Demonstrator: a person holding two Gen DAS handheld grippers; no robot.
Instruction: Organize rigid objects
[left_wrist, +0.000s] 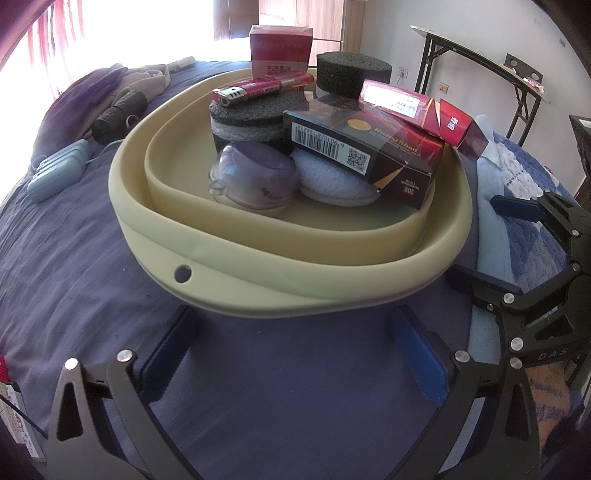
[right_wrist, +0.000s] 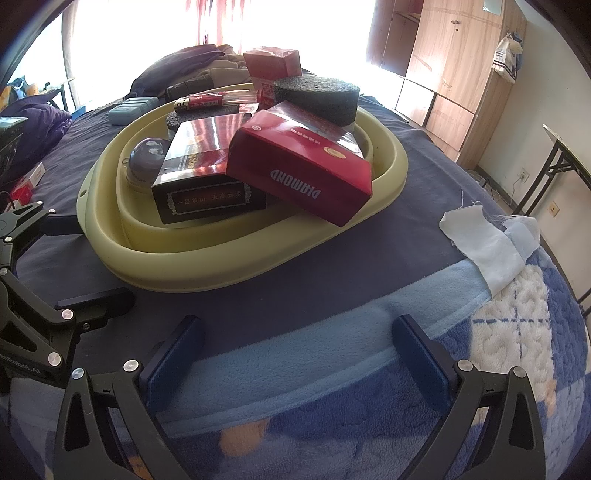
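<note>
A cream basin (left_wrist: 258, 280) (right_wrist: 207, 269) lies on the dark blue bedspread, piled with objects. Inside are a black carton (left_wrist: 369, 147) (right_wrist: 207, 177), a red DIAMOND carton (right_wrist: 299, 173) (left_wrist: 417, 107) leaning on it, a red lighter (left_wrist: 258, 88) (right_wrist: 210, 100) on a black foam disc (left_wrist: 243, 118), a second foam disc (left_wrist: 352, 72) (right_wrist: 317, 96), a red box (left_wrist: 280, 48) (right_wrist: 271, 64), a clear purple container (left_wrist: 255, 177) (right_wrist: 147, 158) and a white pad (left_wrist: 332, 181). My left gripper (left_wrist: 295, 354) is open just short of the basin's near rim. My right gripper (right_wrist: 299, 358) is open over the blue blanket, empty.
A pale blue case (left_wrist: 59, 170) (right_wrist: 133, 107), a dark roll (left_wrist: 118, 114) and heaped clothes (right_wrist: 192, 62) lie beyond the basin. A white cloth (right_wrist: 487, 240) rests on the patterned blanket (right_wrist: 517, 332). A folding table (left_wrist: 480, 59) and a wooden wardrobe (right_wrist: 450, 74) stand by the walls.
</note>
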